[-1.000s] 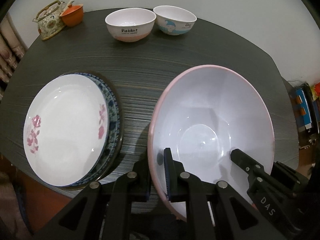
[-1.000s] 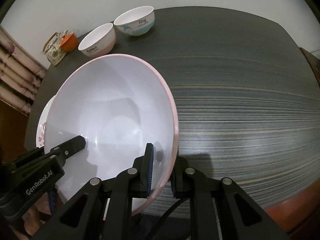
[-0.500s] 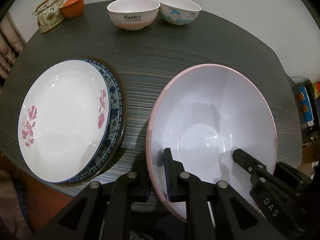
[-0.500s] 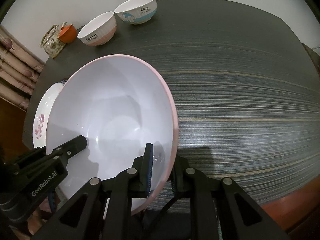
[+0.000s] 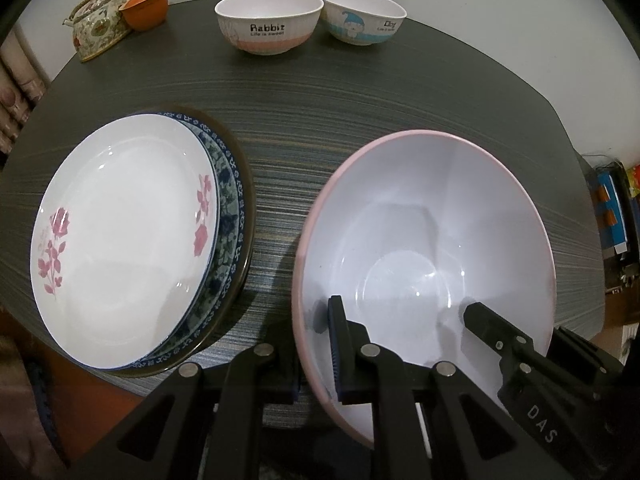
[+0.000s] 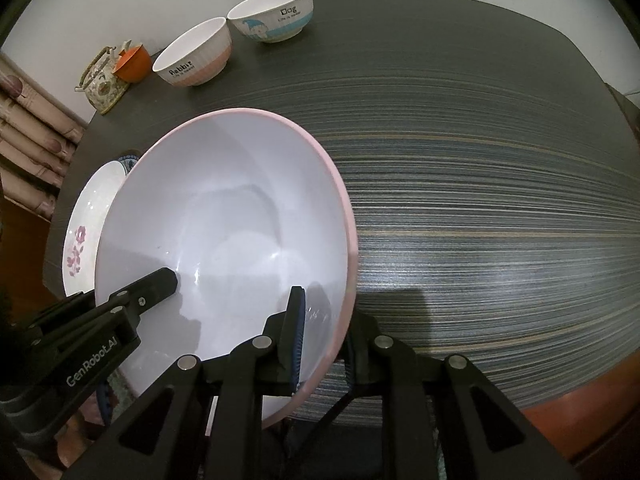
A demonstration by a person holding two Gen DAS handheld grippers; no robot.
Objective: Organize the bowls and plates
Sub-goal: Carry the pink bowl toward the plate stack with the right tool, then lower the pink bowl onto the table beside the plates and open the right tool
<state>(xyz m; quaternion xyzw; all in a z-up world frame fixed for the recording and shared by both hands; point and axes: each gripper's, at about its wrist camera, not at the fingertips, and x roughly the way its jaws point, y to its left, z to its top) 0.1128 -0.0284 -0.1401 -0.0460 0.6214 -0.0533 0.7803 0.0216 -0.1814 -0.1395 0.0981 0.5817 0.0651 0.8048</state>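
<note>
Two hand-held grippers flank a large pink-rimmed bowl (image 5: 432, 216) on a dark striped table (image 5: 328, 92), each straddling the bowl's wall. The left gripper (image 5: 316, 344) is clamped on the rim at about 8 o'clock in its own view, one finger inside the white basin and one outside. The right gripper (image 6: 324, 340) sits astride the rim at about 5 o'clock in its view; its fingers have just been easing apart, with the bowl's wall between them and a slight gap showing beside the inner pad. At 9 o'clock from the bowl, near it, a white plate with pink flowers (image 5: 120, 236) lies on a blue-patterned plate (image 5: 230, 216). At 12 o'clock, at the table's far edge, a "Rabbit" bowl (image 5: 268, 20) and a "Dog" bowl (image 5: 362, 16) stand side by side, touching or nearly so. At 10 o'clock, a floral teapot (image 5: 98, 26) rests against an orange cup (image 5: 145, 9).
</note>
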